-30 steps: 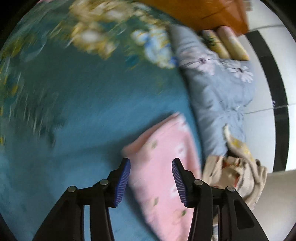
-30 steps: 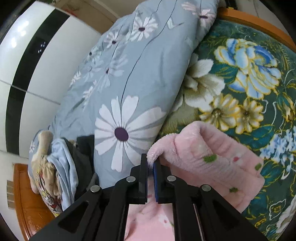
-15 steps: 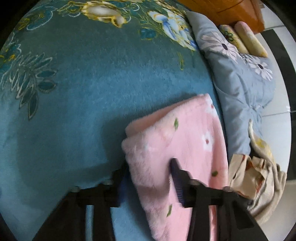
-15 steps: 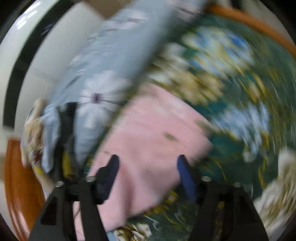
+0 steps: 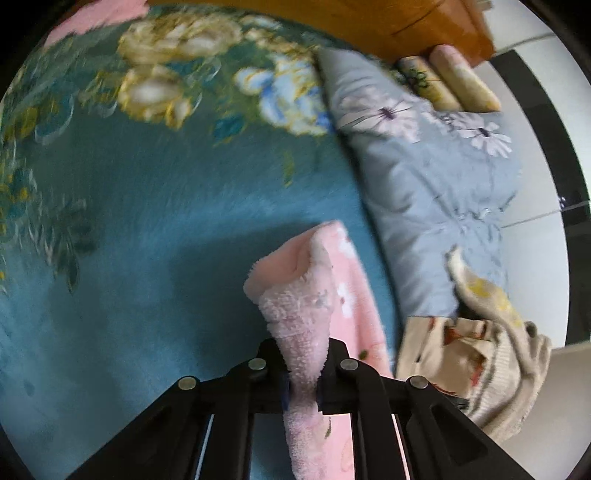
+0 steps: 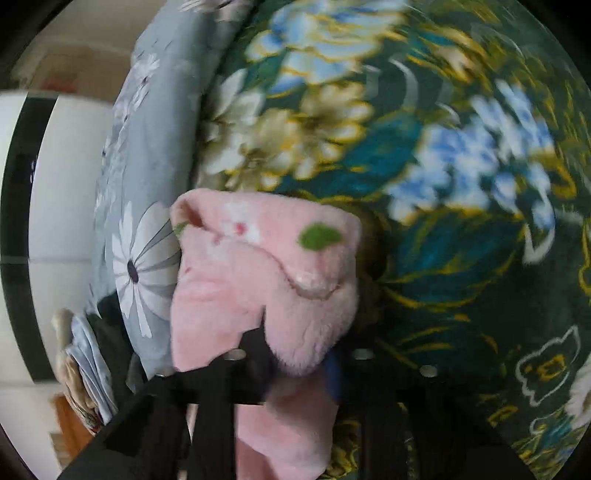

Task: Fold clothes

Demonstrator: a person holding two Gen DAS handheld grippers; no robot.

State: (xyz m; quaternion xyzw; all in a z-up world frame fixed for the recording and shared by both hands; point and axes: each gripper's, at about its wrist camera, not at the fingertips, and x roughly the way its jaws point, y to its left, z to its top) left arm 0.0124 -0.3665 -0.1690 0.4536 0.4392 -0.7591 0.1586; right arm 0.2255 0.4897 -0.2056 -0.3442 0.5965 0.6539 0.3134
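Observation:
A pink fleece garment [image 5: 314, 295] with small flower prints lies on the teal floral blanket [image 5: 147, 221]. My left gripper [image 5: 302, 373] is shut on one folded corner of it, which stands lifted off the blanket. In the right wrist view the same pink garment [image 6: 258, 273] bunches up in front of my right gripper [image 6: 299, 369]. Its jaws are closing, with a thick fold of the fleece pinched between them. One blue pad [image 6: 334, 373] shows beside the fold; the other is hidden by cloth.
A grey-blue daisy quilt [image 5: 424, 177] lies along the right of the bed, with a beige heap of clothes [image 5: 480, 354] at its near end. Two rolled pillows [image 5: 454, 85] and a wooden headboard [image 5: 332, 22] are beyond. White floor borders the bed.
My left gripper closed on the pink garment's corner and raised it. My right gripper let go of one edge, opened wide, dropped lower and closed on a thicker fold.

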